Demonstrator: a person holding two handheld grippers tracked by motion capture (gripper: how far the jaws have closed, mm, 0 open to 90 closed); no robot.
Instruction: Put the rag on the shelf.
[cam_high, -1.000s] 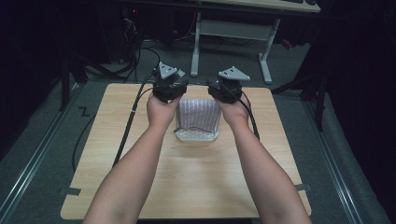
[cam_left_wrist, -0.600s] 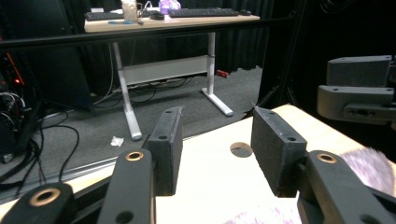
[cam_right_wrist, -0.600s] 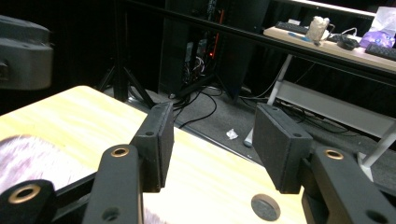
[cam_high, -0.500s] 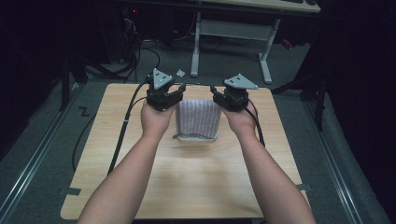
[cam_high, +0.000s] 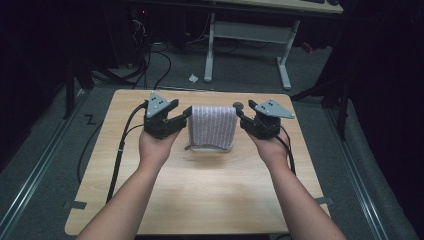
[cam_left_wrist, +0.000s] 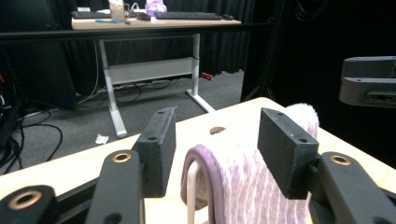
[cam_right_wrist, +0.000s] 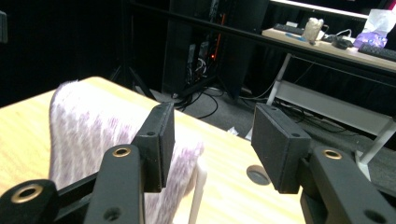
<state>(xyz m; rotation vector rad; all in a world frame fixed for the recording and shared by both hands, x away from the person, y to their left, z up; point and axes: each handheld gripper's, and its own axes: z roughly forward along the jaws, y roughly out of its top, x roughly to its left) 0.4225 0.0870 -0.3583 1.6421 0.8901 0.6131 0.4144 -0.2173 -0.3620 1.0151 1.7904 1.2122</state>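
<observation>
The towel (cam_high: 213, 127) hung over its white rack (cam_left_wrist: 191, 186) mid-table; the left gripper (cam_high: 184, 116) had just been opening, jaws clear of the cloth; the right gripper (cam_high: 242, 116) stood open; a brushing jaw might drag the towel off.

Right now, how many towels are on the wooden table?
1. A single purple-and-white striped towel hangs over a small white rack near the table's far middle, between the left tongs and right tongs. None seem hidden.
</observation>
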